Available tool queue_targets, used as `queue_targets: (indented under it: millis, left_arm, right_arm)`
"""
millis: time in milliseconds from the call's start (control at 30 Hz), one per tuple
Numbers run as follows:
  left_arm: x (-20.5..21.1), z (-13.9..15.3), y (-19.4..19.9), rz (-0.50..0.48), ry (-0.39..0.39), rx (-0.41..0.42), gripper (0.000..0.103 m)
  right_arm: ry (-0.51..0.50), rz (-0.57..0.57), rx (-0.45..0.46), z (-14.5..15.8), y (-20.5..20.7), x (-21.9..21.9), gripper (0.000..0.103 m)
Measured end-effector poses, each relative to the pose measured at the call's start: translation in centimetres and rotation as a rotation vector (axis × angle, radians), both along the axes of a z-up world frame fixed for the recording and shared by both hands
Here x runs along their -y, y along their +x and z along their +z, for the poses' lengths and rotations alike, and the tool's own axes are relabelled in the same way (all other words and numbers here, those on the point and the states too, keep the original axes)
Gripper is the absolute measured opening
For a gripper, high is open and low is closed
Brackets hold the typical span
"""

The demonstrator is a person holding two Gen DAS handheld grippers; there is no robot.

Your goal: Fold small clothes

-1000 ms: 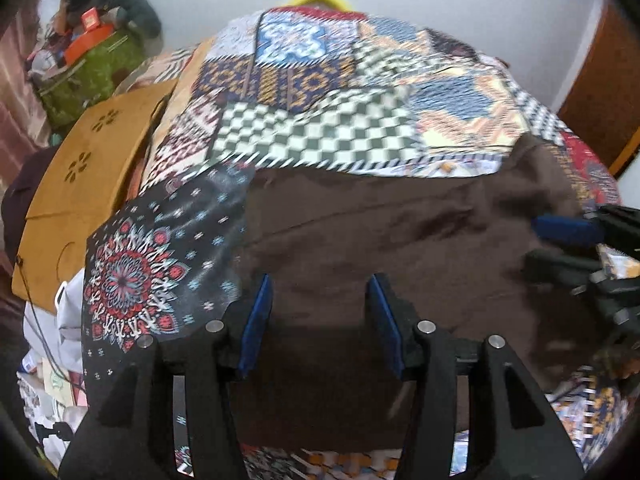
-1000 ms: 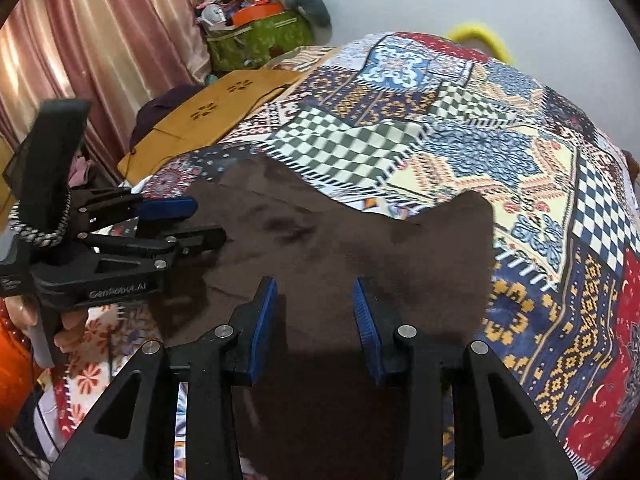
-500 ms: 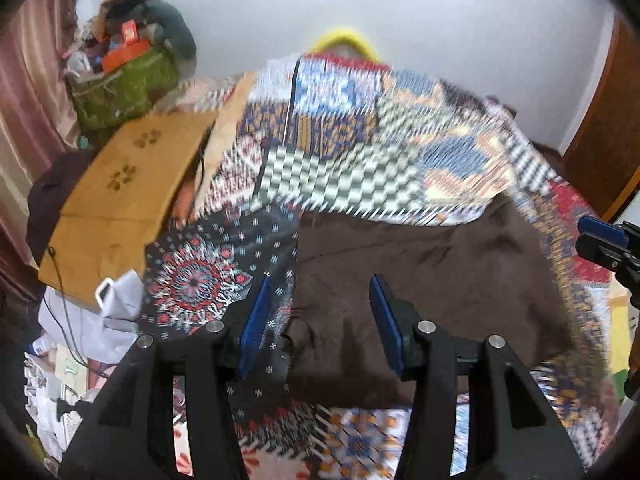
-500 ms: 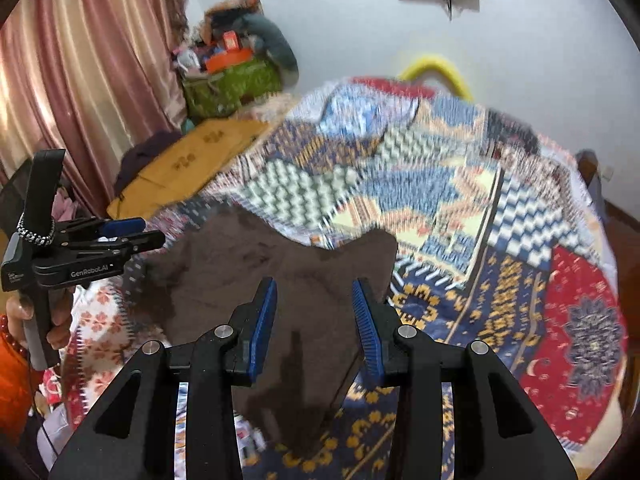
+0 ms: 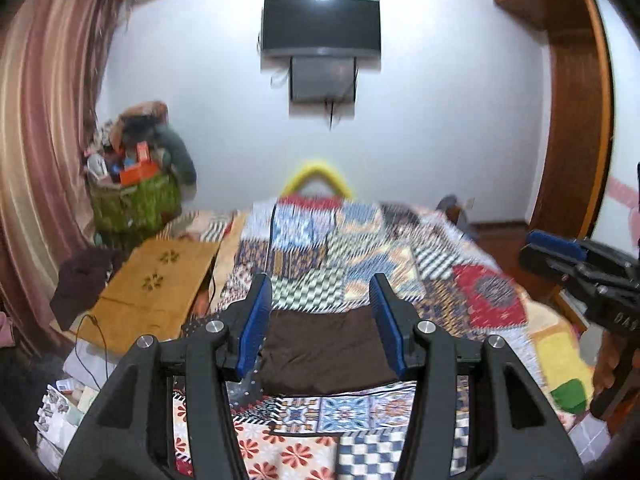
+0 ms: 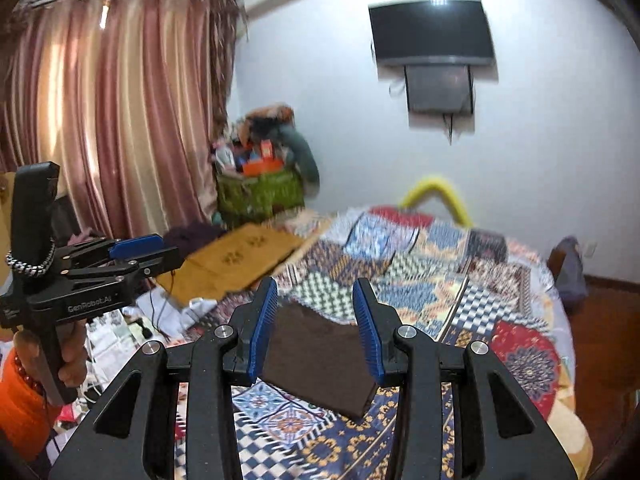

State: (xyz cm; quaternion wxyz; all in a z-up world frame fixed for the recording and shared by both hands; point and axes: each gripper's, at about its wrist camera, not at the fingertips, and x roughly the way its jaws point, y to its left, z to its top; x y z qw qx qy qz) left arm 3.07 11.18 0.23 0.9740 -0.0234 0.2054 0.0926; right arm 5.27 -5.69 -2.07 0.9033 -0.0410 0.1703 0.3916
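Observation:
A dark brown cloth [image 5: 324, 352] lies flat as a folded rectangle on the patchwork bedspread [image 5: 400, 264], near its front edge. My left gripper [image 5: 320, 292] hangs well above and short of the cloth, open, with nothing between its blue pads. In the right wrist view the same cloth [image 6: 320, 360] shows beyond my right gripper [image 6: 315, 292], which is also open and empty, high above it. The right gripper [image 5: 560, 256] appears at the right edge of the left view, and the left gripper [image 6: 136, 252] at the left of the right view. Neither touches the cloth.
A wooden lap table [image 5: 156, 292] leans at the bed's left side, with a full green basket [image 5: 132, 204] behind it. Papers and cables clutter the floor at lower left. A TV [image 5: 320, 24] hangs on the far wall. A hand with an orange sleeve [image 6: 24, 400] holds the left gripper.
Both grippers have risen and drawn back from the brown cloth and tilted upward, so the wall and TV now show. The cloth stays on the bed. The jaws kept their width.

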Motion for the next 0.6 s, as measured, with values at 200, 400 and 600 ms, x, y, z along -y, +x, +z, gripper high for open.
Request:
queue_targets:
  millis: [200, 400, 600]
  left_arm:
    - [3.0, 1.3, -5.8, 0.036, 0.025, 0.132, 0.061]
    - [4.9, 1.0, -9.2, 0.086, 0.078, 0.197, 0.093]
    - [5.4, 0.5, -10.2, 0.091, 0.088, 0.206, 0.103]
  right_arm:
    - [0.065, -0.028, 0.085, 0.8, -5.2, 1.7, 0.038]
    - [0.109, -0.088, 0.116, 0.4, -7.0, 2.5, 0.076]
    - [0.096, -0.137, 0.137, 0.0, -7.5, 2.5, 0.100]
